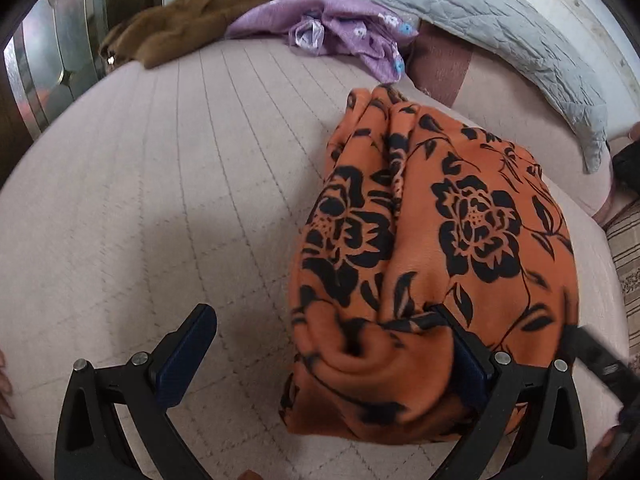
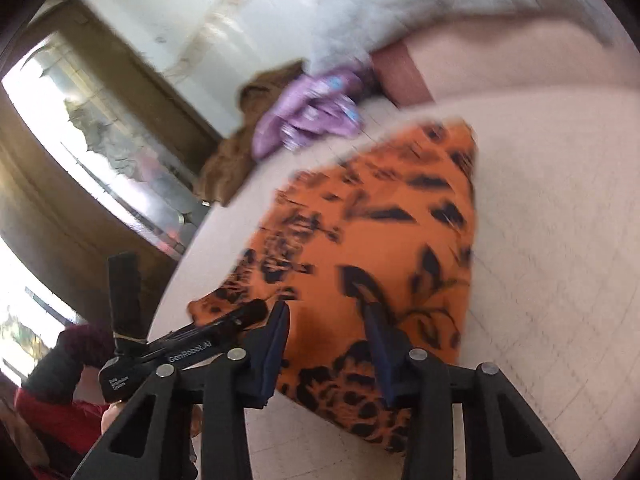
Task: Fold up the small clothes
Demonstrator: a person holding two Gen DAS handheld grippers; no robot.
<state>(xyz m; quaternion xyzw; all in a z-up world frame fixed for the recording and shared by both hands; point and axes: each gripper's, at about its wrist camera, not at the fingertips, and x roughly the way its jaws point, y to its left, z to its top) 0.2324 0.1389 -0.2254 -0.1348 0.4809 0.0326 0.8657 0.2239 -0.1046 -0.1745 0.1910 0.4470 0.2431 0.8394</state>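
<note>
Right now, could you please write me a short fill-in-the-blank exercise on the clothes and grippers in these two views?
1. The garment nearest the grippers is orange with a black ____ pattern.
2. Farther back, the purple garment lies between a grey quilted pillow and a ____ garment.
3. The left gripper stands ____, with orange cloth against only one of its fingers.

Missing words: floral; brown; open

Orange floral garment (image 1: 440, 240) soft matt fleece; bed cover (image 1: 160, 200) quilted matt cloth; fingers (image 1: 188, 356) matt black plastic
</note>
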